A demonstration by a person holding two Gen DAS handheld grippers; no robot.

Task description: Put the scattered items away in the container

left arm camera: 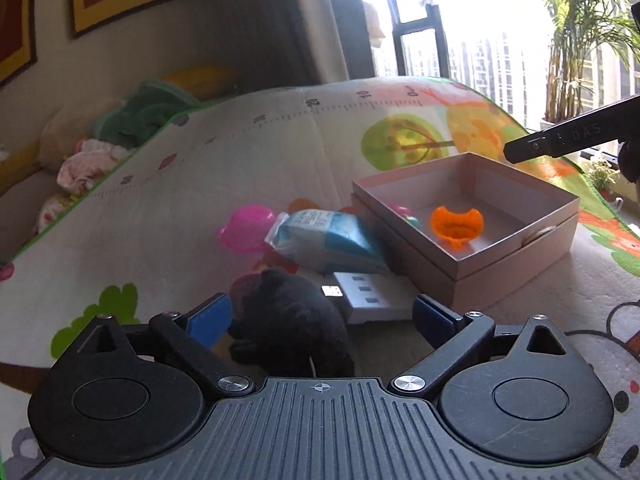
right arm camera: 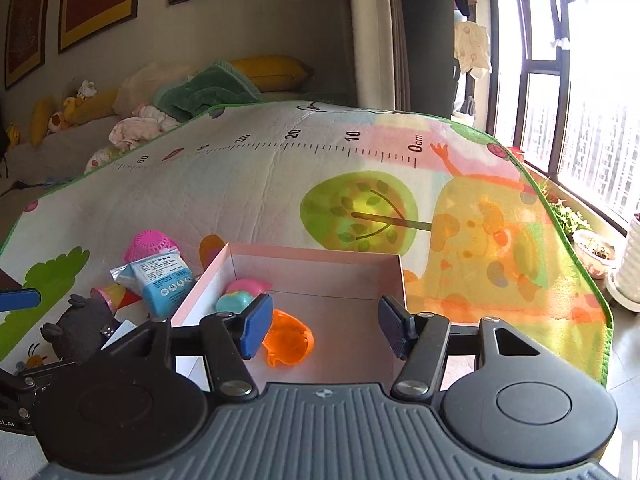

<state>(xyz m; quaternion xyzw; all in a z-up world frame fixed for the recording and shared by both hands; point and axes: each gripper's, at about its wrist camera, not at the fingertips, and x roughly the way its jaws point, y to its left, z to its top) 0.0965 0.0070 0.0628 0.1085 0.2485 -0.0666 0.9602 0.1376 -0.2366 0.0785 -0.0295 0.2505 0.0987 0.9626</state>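
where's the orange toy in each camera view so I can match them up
Left wrist view: the orange toy lies inside the pink box, right of centre.
Right wrist view: the orange toy lies lower centre, on the box floor.
Shared landmark: the blue packet beside the box.
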